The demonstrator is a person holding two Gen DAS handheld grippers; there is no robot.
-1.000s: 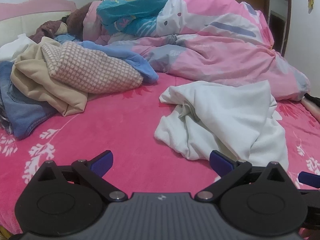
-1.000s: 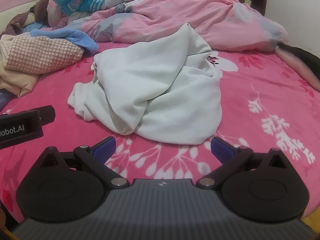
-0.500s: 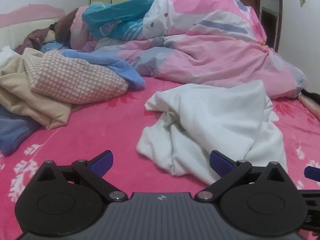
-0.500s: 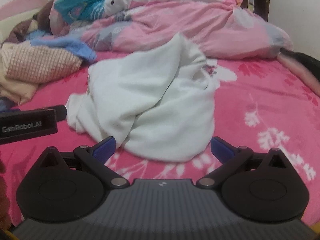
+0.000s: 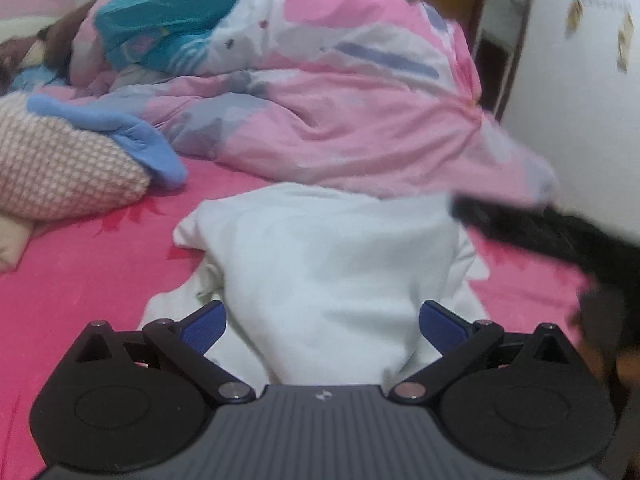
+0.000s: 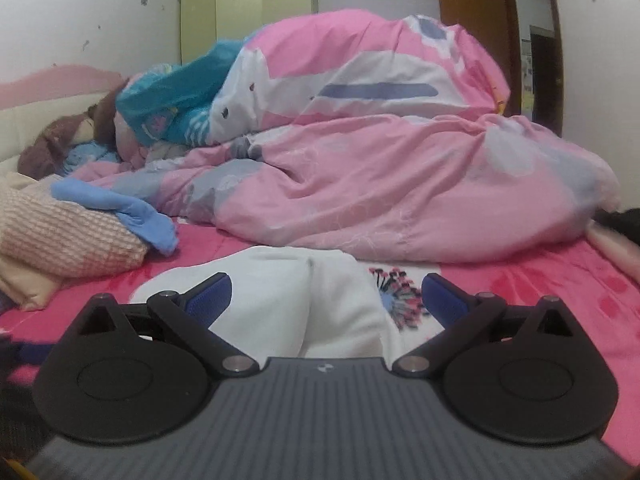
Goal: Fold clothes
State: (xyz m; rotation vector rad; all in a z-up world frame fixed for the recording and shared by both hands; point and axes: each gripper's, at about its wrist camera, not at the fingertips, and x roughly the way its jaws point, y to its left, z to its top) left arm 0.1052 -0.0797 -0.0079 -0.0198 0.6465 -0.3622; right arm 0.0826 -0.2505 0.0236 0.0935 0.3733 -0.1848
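Observation:
A crumpled white garment [image 5: 320, 264] lies on the pink floral bed sheet [image 5: 80, 272]. My left gripper [image 5: 322, 320] is open, its blue-padded jaws wide on either side of the garment's near fold. My right gripper [image 6: 326, 298] is open too, low over the bed, with the white garment [image 6: 304, 300] bunched between its jaws. Neither is closed on the cloth. A dark blurred shape [image 5: 560, 240] at the right of the left wrist view looks like the other gripper.
A big pink, white and blue duvet [image 6: 380, 168] is heaped across the back of the bed. At the left lie a checked beige garment [image 6: 60, 236] and a blue cloth [image 6: 128, 212]. A wooden door [image 6: 472, 36] stands behind.
Both grippers have moved forward and down onto the white garment, which now sits between their open jaws. The right wrist view has tilted up towards the duvet.

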